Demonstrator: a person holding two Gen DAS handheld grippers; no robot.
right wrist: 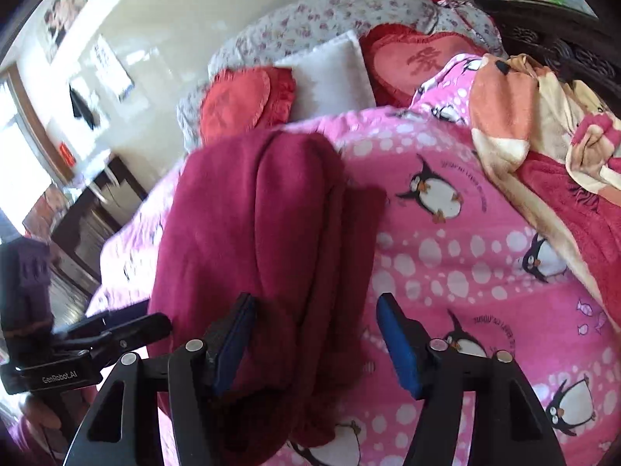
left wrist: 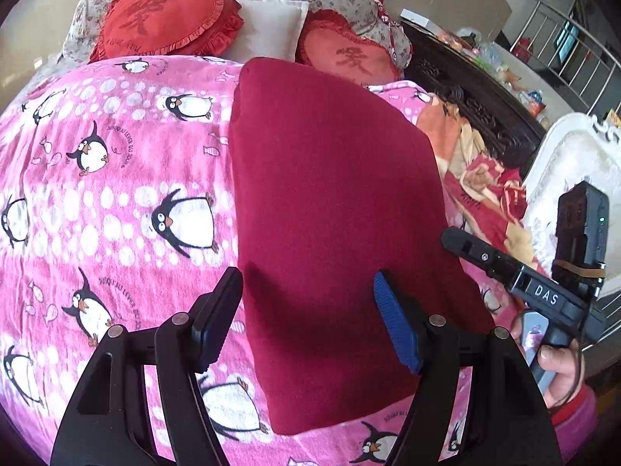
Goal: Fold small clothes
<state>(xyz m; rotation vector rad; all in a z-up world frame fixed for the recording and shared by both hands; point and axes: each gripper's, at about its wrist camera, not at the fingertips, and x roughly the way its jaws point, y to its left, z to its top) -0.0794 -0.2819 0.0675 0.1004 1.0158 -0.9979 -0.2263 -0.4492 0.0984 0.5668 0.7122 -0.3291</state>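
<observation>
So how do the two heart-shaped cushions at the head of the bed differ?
In the left wrist view, the left heart cushion lies fully in view with a ruffled edge; the right heart cushion is partly hidden behind the dark red garment. The left one looks deeper red, the right paler. Both carry a printed character and flank the white pillow.

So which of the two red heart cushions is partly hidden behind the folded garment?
The right-hand heart cushion: the maroon garment covers its lower left edge; the left cushion shows whole.
</observation>
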